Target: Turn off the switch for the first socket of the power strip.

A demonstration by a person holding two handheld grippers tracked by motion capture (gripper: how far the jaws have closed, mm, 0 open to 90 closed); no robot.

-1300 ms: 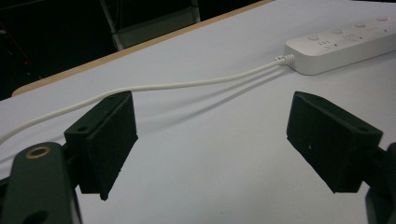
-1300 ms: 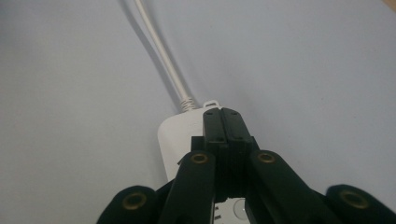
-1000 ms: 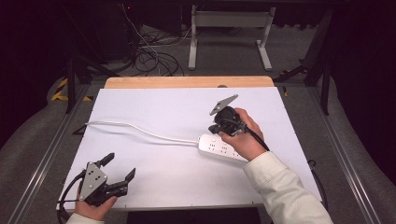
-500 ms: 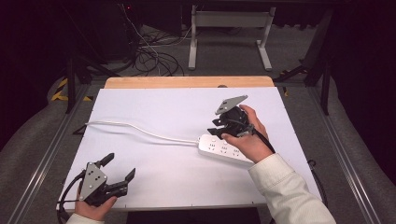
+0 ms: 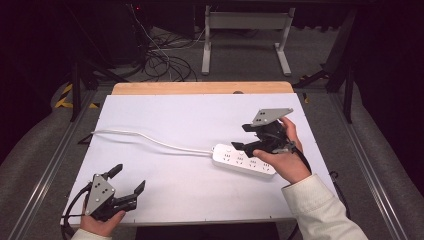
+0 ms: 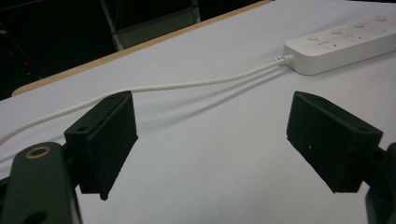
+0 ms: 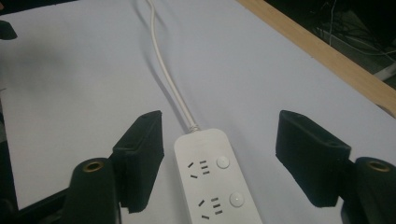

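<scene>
A white power strip (image 5: 243, 160) lies flat on the white table (image 5: 200, 120), right of centre, with its white cable (image 5: 150, 140) curving off to the left edge. My right gripper (image 5: 241, 136) hovers open just above the strip's cable end. From the right gripper view, the strip (image 7: 215, 186) lies between the two spread jaws, with sockets and round buttons showing. My left gripper (image 5: 127, 179) rests open at the front left corner, empty. Past its jaws in the left gripper view, the strip (image 6: 341, 44) and cable (image 6: 187, 86) lie farther off.
A wooden strip (image 5: 202, 88) edges the table's far side. Beyond it on the dark floor are tangled cables (image 5: 160, 62) and a metal stand (image 5: 245, 35). Metal rails run along both sides of the table.
My right gripper has shifted a little to the right and lifted slightly over the strip. The left gripper has stayed put.
</scene>
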